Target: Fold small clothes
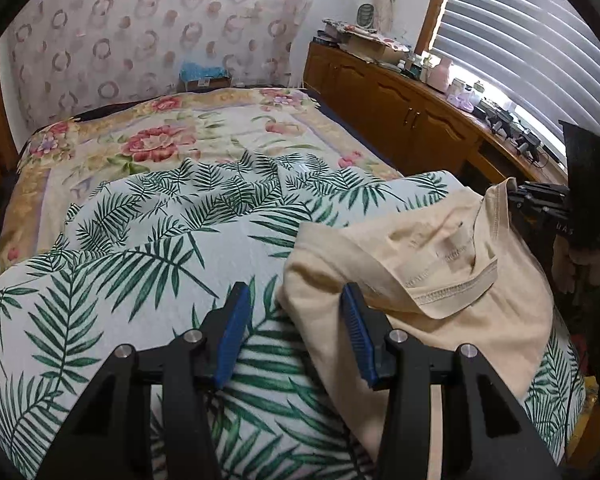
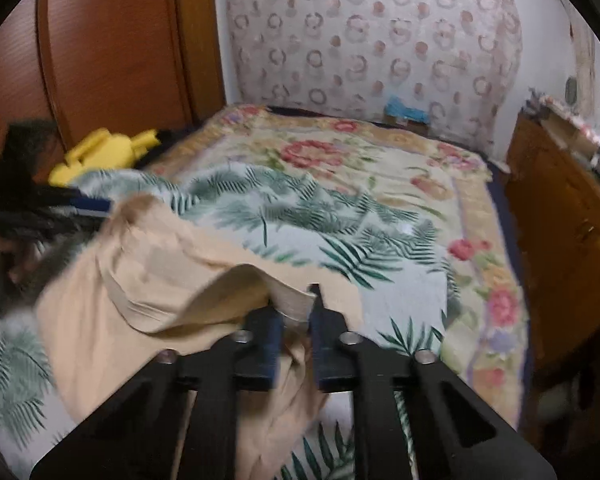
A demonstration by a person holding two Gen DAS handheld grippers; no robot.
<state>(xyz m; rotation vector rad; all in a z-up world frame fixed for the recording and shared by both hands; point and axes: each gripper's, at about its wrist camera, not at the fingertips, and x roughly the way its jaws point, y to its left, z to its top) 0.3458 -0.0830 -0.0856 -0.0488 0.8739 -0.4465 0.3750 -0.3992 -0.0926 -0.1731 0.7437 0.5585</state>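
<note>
A small cream T-shirt (image 1: pixel 440 276) lies rumpled on a palm-leaf sheet (image 1: pixel 140 264), its neckline facing up. My left gripper (image 1: pixel 296 300) is open, its blue pads straddling the shirt's left edge without pinching it. My right gripper (image 2: pixel 294 304) is shut on a fold of the cream shirt (image 2: pixel 148 280) and lifts that edge a little off the sheet. The right gripper also shows at the right of the left wrist view (image 1: pixel 540 200), at the shirt's far edge. The left gripper shows blurred at the left of the right wrist view (image 2: pixel 88 206).
The leaf sheet lies over a floral bedspread (image 1: pixel 160 136) on a bed. A wooden cabinet (image 1: pixel 400 108) with clutter on top runs along the right under a window with blinds. A yellow object (image 2: pixel 104 152) lies by a wooden wardrobe (image 2: pixel 112 40) on the left.
</note>
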